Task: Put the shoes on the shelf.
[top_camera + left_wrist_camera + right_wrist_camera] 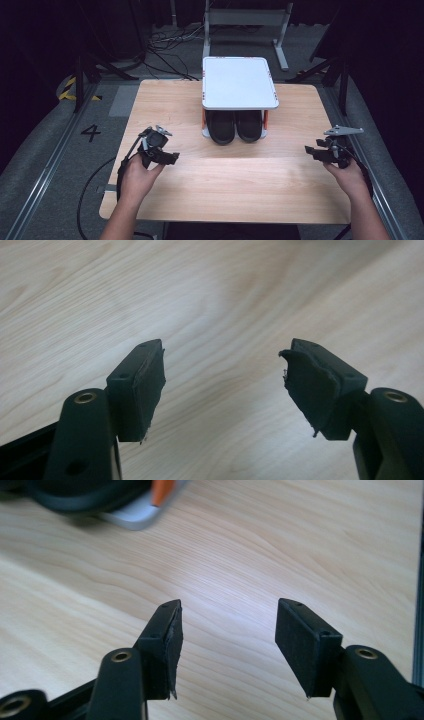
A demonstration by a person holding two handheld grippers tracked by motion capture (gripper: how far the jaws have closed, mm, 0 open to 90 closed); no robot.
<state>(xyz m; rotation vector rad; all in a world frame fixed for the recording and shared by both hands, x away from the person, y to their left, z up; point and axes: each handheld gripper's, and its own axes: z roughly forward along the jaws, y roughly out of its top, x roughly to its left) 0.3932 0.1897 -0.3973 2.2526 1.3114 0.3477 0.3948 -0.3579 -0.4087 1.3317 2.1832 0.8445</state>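
Your left gripper has its jaws spread wide, with nothing between the pads but bare wood grain of the desk. Your right gripper is the same story: jaws apart, empty, pale desk showing through the gap.

Pull out to the high view and you see what those close looks leave out. Your left gripper sits at about 8 o'clock from the middle of the desk, held in your left hand. Your right gripper is out at 3 o'clock near the desk's right edge, in your right hand. The two are well apart, and neither touches anything.

The right gripper view adds one thing the left gripper view lacks: up at its 11 o'clock corner, a blurred slice of dark shoe, a grey base corner and an orange post.

That belongs to the small rack standing at 12 o'clock on the desk, with a white top shelf on orange posts. Under that shelf, on the lower level, a pair of black shoes stands side by side, their rounded ends facing you and poking out past the shelf's front edge. The top shelf itself is bare white. Both grippers hang back from the rack, one on each side.
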